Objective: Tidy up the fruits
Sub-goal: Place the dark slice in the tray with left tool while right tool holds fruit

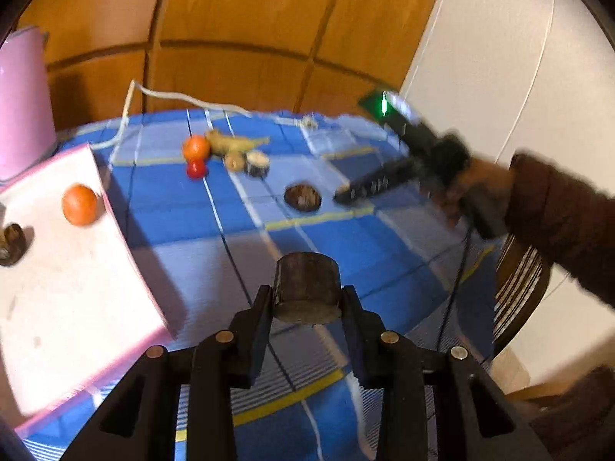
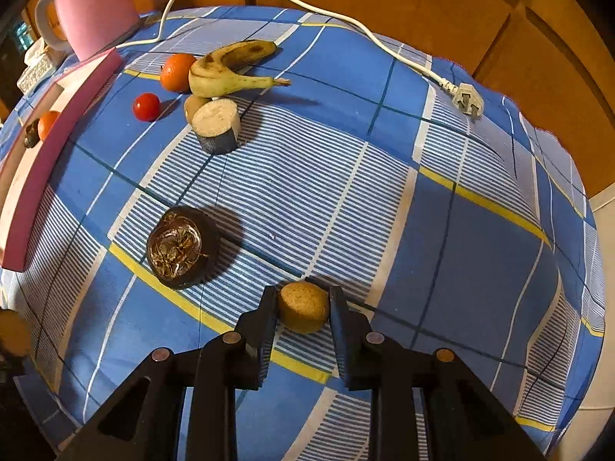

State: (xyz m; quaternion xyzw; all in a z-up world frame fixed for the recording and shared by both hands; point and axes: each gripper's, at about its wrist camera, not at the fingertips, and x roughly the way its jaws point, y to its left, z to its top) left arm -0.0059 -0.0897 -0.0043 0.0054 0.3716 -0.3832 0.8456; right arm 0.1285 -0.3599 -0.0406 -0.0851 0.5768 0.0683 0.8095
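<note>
Cloth [image 2: 480, 261] plain-checked, lettering indiscernible

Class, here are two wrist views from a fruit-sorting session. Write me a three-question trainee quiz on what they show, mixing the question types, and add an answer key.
1. True or false: the left gripper holds nothing.
2. What is in the right gripper? A) the red tomato B) a tan round piece C) the banana
3. Fill in: one orange sits on the pink-edged ____, while another orange lies on the tablecloth.

Key
1. False; it grips a dark round chunk.
2. B
3. board
</note>
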